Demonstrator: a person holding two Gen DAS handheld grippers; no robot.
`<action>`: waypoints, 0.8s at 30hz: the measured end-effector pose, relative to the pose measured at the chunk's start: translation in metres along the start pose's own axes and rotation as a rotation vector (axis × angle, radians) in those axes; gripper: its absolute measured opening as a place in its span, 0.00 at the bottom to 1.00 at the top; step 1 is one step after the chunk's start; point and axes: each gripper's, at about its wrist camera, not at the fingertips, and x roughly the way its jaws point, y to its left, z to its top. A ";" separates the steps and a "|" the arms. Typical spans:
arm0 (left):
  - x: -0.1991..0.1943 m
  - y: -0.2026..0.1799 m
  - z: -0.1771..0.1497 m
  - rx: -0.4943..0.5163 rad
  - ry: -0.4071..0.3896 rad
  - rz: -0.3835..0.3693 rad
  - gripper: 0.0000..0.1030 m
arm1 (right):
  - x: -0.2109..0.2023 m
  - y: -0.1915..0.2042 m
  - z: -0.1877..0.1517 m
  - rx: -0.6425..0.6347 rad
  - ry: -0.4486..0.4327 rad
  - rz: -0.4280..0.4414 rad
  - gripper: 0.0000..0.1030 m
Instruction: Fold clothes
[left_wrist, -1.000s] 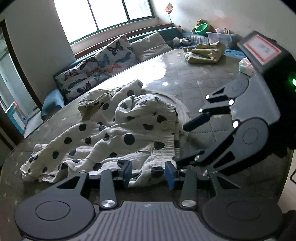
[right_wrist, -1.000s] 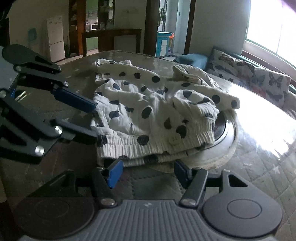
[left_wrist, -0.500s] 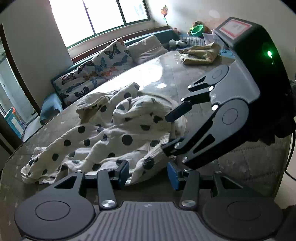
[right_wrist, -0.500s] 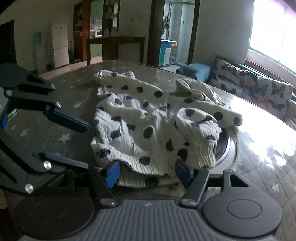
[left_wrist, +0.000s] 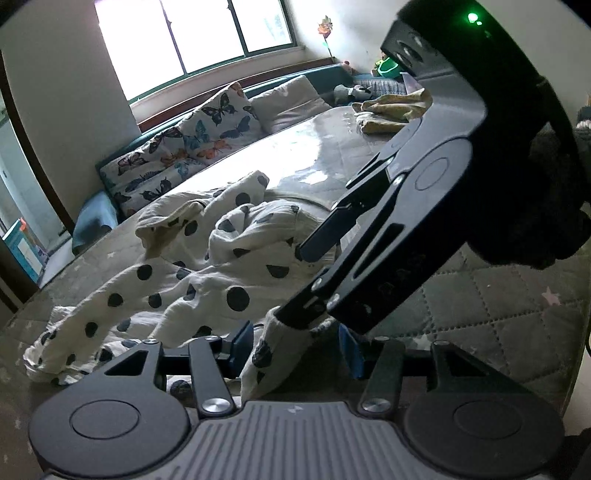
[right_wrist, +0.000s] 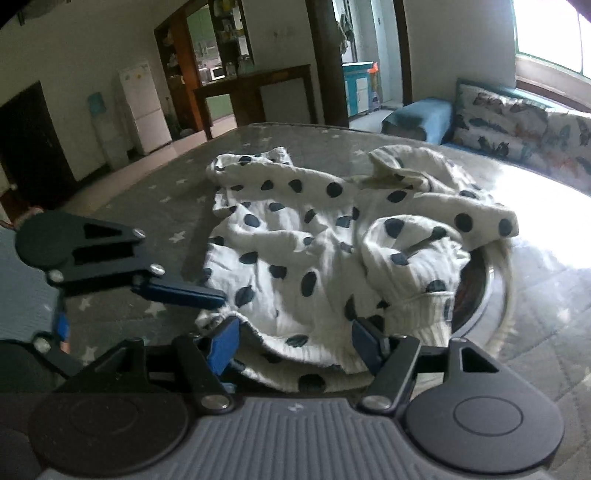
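A crumpled white garment with dark polka dots lies on the round grey table. My left gripper is open, its blue pads on either side of the garment's near hem. My right gripper is open too, with the elastic waistband edge lying between its pads. In the left wrist view the right gripper reaches over the garment from the right. In the right wrist view the left gripper stands at the left. The garment covers part of a round metal inset.
A round metal inset sits in the table's middle. A yellowish cloth lies at the table's far side. A sofa with butterfly cushions runs under the window. A cabinet and fridge stand across the room.
Both grippers have moved in close over the garment's near edge, and the fabric now lies between their open pads. The right gripper has swung over the garment towards the left one.
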 end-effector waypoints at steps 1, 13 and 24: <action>0.001 0.000 -0.001 0.000 -0.001 0.000 0.48 | 0.001 -0.001 0.000 0.006 0.002 0.013 0.67; -0.009 0.018 -0.003 -0.048 -0.071 0.080 0.09 | -0.032 -0.010 -0.010 0.065 -0.098 -0.053 0.74; -0.048 0.058 0.021 -0.175 -0.180 0.122 0.09 | -0.020 -0.010 -0.027 0.072 -0.089 -0.249 0.74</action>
